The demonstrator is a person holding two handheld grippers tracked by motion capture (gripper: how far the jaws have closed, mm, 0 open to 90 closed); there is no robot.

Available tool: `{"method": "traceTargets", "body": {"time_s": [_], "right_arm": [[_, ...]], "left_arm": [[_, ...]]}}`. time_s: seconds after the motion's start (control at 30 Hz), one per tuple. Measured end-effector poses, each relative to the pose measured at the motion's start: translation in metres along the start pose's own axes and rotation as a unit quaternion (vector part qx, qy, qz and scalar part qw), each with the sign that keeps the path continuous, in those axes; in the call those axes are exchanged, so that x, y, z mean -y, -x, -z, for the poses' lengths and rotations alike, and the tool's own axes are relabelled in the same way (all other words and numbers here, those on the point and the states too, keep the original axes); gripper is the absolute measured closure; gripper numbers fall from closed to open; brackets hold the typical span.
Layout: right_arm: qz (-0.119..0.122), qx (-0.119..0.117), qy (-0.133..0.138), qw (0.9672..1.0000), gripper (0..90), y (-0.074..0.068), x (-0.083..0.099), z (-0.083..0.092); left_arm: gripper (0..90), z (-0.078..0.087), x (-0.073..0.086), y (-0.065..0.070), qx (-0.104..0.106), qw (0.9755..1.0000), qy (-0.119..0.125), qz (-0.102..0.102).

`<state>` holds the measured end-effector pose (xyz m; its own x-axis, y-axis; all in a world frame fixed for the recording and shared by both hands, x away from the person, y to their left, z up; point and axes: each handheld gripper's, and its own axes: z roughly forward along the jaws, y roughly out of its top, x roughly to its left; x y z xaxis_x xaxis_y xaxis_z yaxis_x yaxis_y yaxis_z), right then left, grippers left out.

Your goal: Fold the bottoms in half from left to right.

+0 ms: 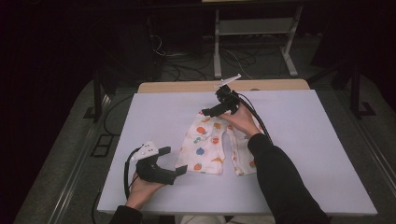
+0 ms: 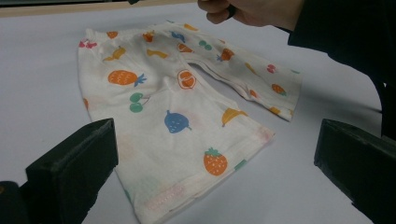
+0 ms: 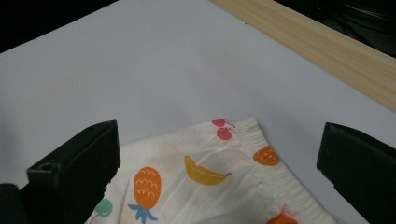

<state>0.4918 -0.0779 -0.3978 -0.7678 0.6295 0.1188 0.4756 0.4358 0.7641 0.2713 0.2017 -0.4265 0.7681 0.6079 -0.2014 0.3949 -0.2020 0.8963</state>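
A small pair of white pants printed with coloured fruit lies flat on the pale table cover, waistband at the far end and legs toward me. My left gripper sits low at the near left, just beside the hem of the left leg, open with nothing between its jaws. From the left gripper view the pants spread ahead of the left gripper. My right gripper hovers over the waistband at the far end, open. In its own view the right gripper frames a waistband corner of the pants.
The pale cover spans a wooden table whose far edge shows beyond it. Behind stand a metal frame and floor cables. The person's right hand and dark sleeve reach across the pants' right side.
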Motion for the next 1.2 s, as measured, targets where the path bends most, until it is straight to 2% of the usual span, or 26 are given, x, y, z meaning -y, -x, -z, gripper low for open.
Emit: {"method": "traceTargets", "body": {"time_s": [0.43,0.7,0.8,0.93,1.0,1.2], "right_arm": [[-0.003,-0.004,-0.003,1.0000,0.0,0.001,-0.007,-0.028],[-0.014,0.009,-0.017,0.9997,0.5,0.010,-0.008,-0.045],[-0.012,0.013,-0.012,0.9998,4.2,0.014,-0.007,-0.048],[-0.025,0.016,-0.015,0.9994,10.8,0.021,-0.004,-0.051],[-0.031,0.010,-0.016,0.9994,14.1,0.025,-0.003,-0.052],[-0.026,0.023,-0.034,0.9988,27.3,0.028,-0.004,-0.060]], "left_arm": [[0.0,-0.001,0.000,0.000,0.004,1.0000,0.000,-0.002],[0.0,-0.001,-0.001,0.000,0.006,1.0000,0.002,-0.001],[0.0,-0.001,-0.001,-0.001,0.007,1.0000,0.002,-0.001],[0.0,-0.001,-0.001,-0.001,0.007,1.0000,0.002,0.000],[0.0,-0.001,-0.001,-0.001,0.007,1.0000,0.002,0.001],[0.0,-0.001,0.000,-0.001,0.007,1.0000,0.001,0.003]]}}
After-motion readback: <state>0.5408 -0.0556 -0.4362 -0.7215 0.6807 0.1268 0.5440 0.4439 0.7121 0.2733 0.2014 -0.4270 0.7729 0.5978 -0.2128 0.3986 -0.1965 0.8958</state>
